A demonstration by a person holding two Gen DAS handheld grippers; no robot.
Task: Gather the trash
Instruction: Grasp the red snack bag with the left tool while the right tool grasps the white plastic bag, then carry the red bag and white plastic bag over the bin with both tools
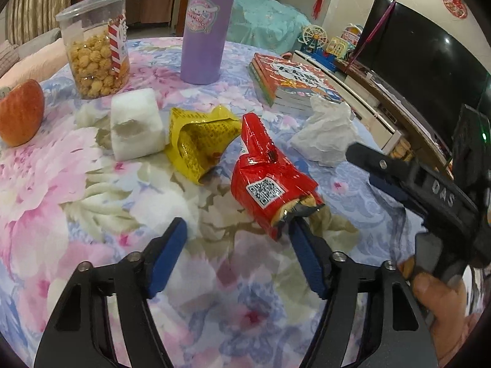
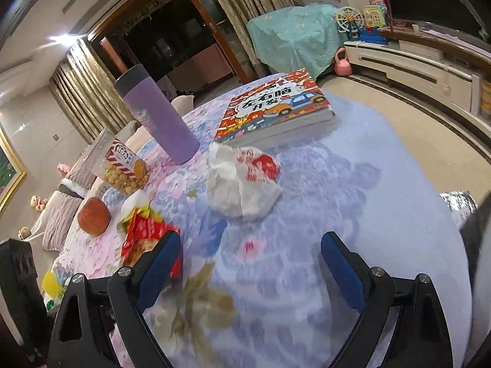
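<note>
On the flowered tablecloth lie a red snack wrapper (image 1: 270,181), a yellow wrapper (image 1: 199,141), a white tissue block (image 1: 135,125) and a crumpled white tissue (image 1: 328,132). My left gripper (image 1: 237,230) is open, its right fingertip just under the red wrapper's open end. My right gripper (image 2: 250,245) is open above the table; the crumpled white and red bag (image 2: 242,184) lies ahead of it, and the red wrapper (image 2: 147,236) sits by its left finger. The right gripper also shows in the left wrist view (image 1: 368,165).
A popcorn tub (image 1: 95,46), a purple flask (image 1: 205,27), an apple (image 1: 21,113) and a stack of books (image 1: 291,82) stand on the table. A TV (image 1: 429,55) and a low cabinet (image 2: 414,61) lie beyond the table's right edge.
</note>
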